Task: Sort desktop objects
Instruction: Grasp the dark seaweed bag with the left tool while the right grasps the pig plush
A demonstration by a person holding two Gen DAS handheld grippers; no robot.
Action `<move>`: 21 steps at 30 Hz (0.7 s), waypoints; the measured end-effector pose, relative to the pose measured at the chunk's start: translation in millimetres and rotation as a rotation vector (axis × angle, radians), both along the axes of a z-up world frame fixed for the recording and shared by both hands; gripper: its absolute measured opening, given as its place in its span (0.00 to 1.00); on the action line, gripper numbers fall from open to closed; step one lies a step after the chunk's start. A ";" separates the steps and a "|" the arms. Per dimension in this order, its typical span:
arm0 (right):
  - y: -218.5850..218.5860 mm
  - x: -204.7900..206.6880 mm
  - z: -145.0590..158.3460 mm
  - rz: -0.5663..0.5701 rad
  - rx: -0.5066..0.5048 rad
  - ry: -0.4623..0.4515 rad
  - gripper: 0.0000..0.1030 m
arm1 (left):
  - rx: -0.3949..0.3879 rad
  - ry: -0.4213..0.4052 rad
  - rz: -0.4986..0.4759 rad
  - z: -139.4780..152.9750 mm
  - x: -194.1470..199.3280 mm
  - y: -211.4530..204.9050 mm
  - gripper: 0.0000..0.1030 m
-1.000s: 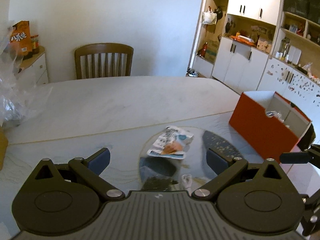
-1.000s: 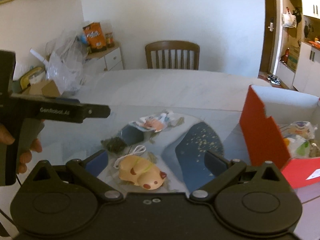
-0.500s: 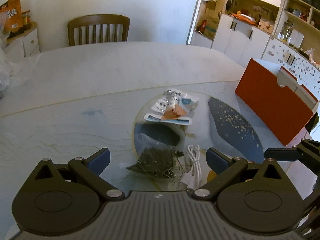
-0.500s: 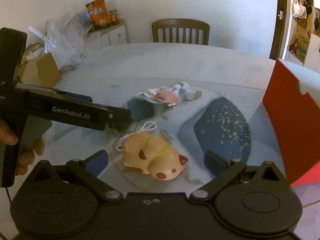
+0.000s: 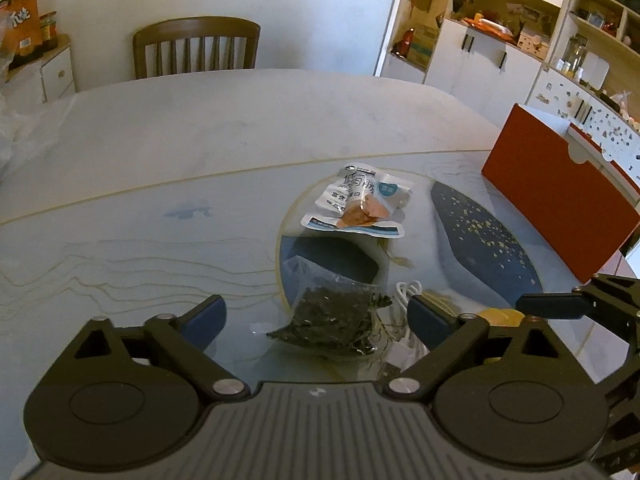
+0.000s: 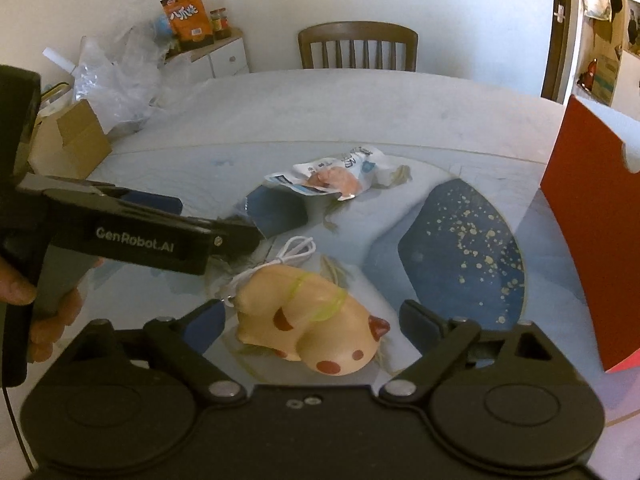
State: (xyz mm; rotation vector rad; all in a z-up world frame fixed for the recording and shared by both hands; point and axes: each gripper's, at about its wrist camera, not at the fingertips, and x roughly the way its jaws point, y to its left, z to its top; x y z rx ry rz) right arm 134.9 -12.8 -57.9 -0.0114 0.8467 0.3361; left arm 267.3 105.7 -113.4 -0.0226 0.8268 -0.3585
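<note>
A clear bag of dark dried bits (image 5: pixel 334 320) lies on the glass table between the fingers of my left gripper (image 5: pixel 316 318). Its jaws are closing and the pads stand apart from the bag. A tan squishy pig toy (image 6: pixel 308 322) with red spots lies between the fingers of my right gripper (image 6: pixel 308 324). Those jaws are closing too, with gaps on both sides of the toy. A white cable (image 6: pixel 294 254) lies just behind the toy. Farther back rests a white snack packet (image 5: pixel 358 206) (image 6: pixel 334 176). The left gripper's body (image 6: pixel 132 236) crosses the right wrist view.
A red box (image 5: pixel 560 204) (image 6: pixel 596 216) stands at the table's right. A wooden chair (image 5: pixel 196 48) sits at the far side. Plastic bags and a cardboard box (image 6: pixel 76 140) crowd the far left. A hand (image 6: pixel 44 312) holds the left gripper's handle.
Both grippers have come down and tilted toward the table. The dark bag now sits between the left fingers and the pig toy between the right fingers, both pairs slightly narrower.
</note>
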 end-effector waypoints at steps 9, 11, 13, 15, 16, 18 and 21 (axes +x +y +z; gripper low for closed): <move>-0.7 0.2 -1.7 0.006 0.007 0.023 0.77 | 0.007 0.009 -0.027 -2.7 1.5 -2.7 0.64; -1.0 0.5 -1.0 0.009 0.010 0.025 0.77 | 0.007 0.011 -0.036 -2.4 1.8 -3.7 0.60; -1.0 0.1 -0.1 0.010 0.011 0.024 0.75 | 0.012 0.010 -0.039 -1.9 1.5 -4.3 0.57; -1.0 0.1 0.1 0.011 0.012 0.023 0.74 | 0.013 0.013 -0.041 -2.1 1.0 -4.3 0.55; -1.2 0.0 0.7 0.013 0.014 0.021 0.73 | 0.013 0.014 -0.043 -2.1 0.7 -4.4 0.54; -1.8 0.1 1.9 0.017 0.016 0.019 0.72 | 0.012 0.011 -0.049 -1.5 -0.3 -4.4 0.48; -3.0 -0.9 3.6 0.018 0.009 0.011 0.70 | 0.015 0.003 -0.057 1.2 -1.7 -5.9 0.38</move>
